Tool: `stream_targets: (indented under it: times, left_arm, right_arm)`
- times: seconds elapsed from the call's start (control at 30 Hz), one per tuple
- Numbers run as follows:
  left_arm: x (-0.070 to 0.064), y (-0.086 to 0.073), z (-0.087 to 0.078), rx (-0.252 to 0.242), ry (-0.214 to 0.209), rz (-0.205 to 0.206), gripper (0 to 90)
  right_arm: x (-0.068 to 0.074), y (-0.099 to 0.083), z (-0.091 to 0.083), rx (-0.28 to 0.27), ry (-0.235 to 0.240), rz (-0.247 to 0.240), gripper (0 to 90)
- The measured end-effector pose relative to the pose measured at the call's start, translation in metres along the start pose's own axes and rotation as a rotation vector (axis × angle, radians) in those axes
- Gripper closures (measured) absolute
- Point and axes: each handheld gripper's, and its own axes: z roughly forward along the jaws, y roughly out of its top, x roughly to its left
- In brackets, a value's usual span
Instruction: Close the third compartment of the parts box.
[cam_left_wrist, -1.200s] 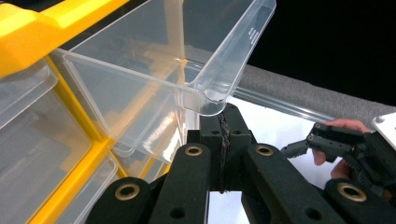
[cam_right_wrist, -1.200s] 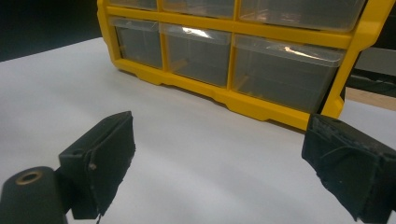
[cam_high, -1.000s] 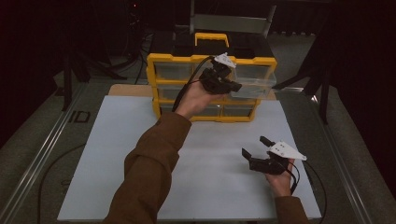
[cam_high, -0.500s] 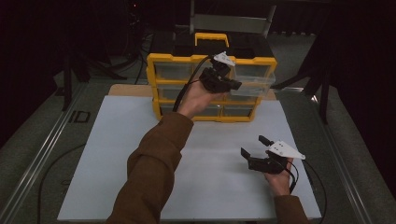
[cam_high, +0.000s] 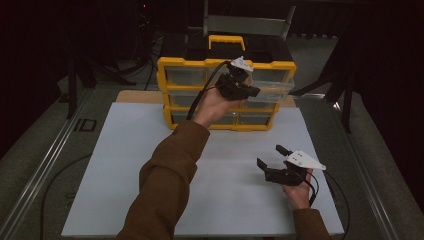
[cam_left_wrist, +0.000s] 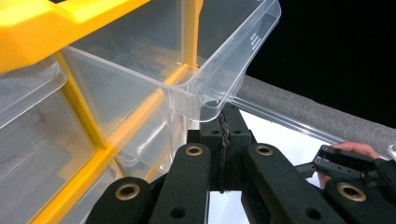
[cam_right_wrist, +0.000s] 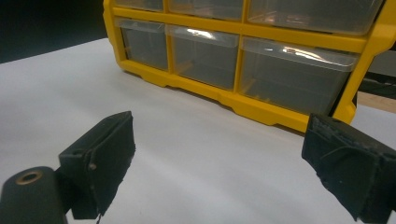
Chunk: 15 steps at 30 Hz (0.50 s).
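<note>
A yellow drawer cabinet (cam_high: 166, 85) with clear drawers stands at the back of the white table (cam_high: 125, 165). Its top right drawer (cam_high: 274, 86) is pulled partway out. My left gripper (cam_high: 252, 92) is at that drawer's front. In the left gripper view the jaws (cam_left_wrist: 224, 135) are pressed together under the clear drawer (cam_left_wrist: 224, 51), shut on its handle lip (cam_left_wrist: 205, 103). My right gripper (cam_high: 270, 156) is low over the table at the front right, open and holding nothing. Its view (cam_right_wrist: 219, 163) faces the cabinet's bottom row (cam_right_wrist: 205, 56).
The cabinet (cam_right_wrist: 261, 112) has a yellow carry handle (cam_high: 226, 40) on its black lid. A grey metal chair (cam_high: 245, 22) stands behind it. A metal rail (cam_high: 40, 170) runs along the table's left side, and dark stands flank the table.
</note>
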Motion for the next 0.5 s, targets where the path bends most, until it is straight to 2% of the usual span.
stream_targets:
  times: [0.5]
  left_arm:
    - [0.0039,0.0006,0.0022,-0.016,0.02,-0.021,90.0]
  right_arm:
    - [-0.0002,-0.0006,0.0006,0.001,-0.001,-0.004,9.2]
